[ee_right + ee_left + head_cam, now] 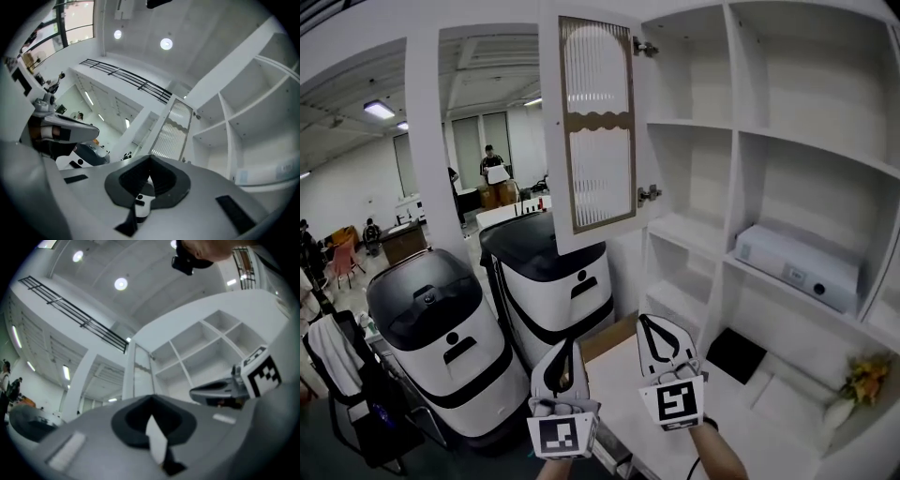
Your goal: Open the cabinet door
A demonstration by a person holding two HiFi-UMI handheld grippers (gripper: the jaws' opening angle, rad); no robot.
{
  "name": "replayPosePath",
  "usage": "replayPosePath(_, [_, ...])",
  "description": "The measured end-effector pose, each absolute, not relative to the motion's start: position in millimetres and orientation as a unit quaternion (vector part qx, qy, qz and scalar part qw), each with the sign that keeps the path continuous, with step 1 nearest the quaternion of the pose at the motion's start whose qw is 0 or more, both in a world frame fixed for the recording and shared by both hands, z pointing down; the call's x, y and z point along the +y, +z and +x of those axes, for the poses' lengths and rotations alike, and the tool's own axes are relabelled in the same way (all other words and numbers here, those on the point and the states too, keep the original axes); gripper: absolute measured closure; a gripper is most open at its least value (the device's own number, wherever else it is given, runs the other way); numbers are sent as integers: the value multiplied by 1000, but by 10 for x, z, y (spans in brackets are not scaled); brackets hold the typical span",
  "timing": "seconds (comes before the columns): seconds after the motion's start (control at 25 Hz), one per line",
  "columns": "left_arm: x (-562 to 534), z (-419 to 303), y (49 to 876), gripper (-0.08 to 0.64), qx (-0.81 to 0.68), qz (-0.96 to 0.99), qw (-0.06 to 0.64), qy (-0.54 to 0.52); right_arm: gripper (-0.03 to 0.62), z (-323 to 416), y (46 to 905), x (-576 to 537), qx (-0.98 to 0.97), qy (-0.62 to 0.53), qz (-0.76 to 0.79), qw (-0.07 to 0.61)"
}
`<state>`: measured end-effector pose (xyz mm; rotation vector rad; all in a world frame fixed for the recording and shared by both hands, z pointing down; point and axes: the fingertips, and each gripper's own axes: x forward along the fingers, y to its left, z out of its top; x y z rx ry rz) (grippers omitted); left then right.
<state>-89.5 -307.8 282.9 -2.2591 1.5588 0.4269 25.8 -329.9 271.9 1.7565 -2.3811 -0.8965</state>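
Observation:
The cabinet door (597, 131), white-framed with ribbed glass, stands swung open to the left on two metal hinges (649, 194). It also shows in the left gripper view, cabinet door (136, 376), and in the right gripper view, cabinet door (171, 129). Bare white shelves (703, 127) lie open behind it. My left gripper (571, 345) and right gripper (649, 321) hang low, below the door and apart from it, tips pointing upward. Both are shut with nothing between the jaws. The left gripper (151, 399) sees the right one beside it.
A white box-shaped device (802, 262) rests on a right-hand shelf. A black pad (736, 354) and yellow flowers (865, 378) sit on the lower ledge. Two black-topped white machines (441, 319) (548, 272) stand left of the cabinet. People are far back in the room.

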Motion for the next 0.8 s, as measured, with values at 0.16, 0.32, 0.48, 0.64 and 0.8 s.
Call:
replayPosePath(0.16, [-3093,-921,3183,554,562,-801,155,134,592,354,3180,-3120,-785,-218,580,2])
replayPosePath(0.32, [-3040,-962,3553,554,574,-801,120,120,592,357,3560,-2975,-793,-189,579,21])
replayPosePath(0.48, [-3038,-930,3863,554,580,-802,87,110,592,371,3873,-2908,-802,-146,578,29])
replayPosePath(0.64, [-3060,-900,3860,554,581,-802,83,114,592,399,4007,-2926,-806,-120,578,31])
replayPosePath(0.8, [-3075,-900,3802,554,582,-801,89,112,592,406,3981,-2950,-808,-117,577,22])
